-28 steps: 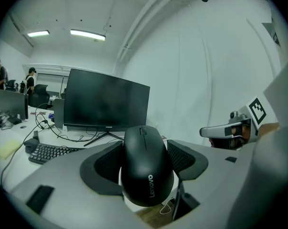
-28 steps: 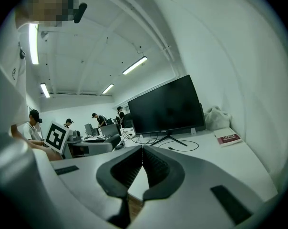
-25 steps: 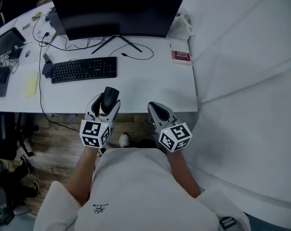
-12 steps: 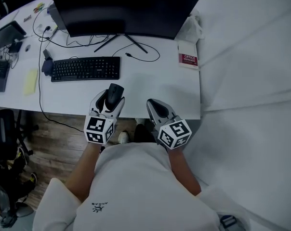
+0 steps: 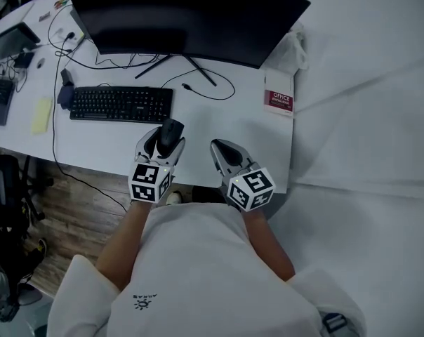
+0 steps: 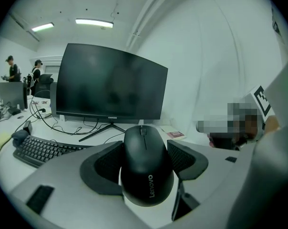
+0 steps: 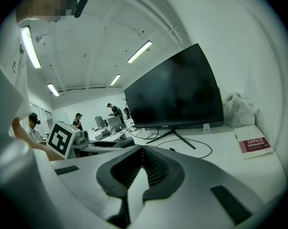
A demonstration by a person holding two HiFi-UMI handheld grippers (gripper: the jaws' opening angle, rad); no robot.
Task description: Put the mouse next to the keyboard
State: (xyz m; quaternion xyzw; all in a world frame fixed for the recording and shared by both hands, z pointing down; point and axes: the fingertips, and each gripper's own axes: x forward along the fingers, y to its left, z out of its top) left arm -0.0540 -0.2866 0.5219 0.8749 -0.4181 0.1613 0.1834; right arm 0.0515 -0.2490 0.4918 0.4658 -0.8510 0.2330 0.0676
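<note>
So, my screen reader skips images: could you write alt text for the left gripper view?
A black mouse is clamped between the left tongs, close up. Behind it on the white desk stand a dark curved monitor and, at left, a black keyboard.

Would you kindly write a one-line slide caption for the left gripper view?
Left hand-held gripper clamps a black Lenovo mouse before a dark curved monitor and black keyboard.

Black mouse (image 6: pixel 146 166), black keyboard (image 5: pixel 121 104), white desk (image 5: pixel 226 121), maroon booklet (image 5: pixel 279 101)
</note>
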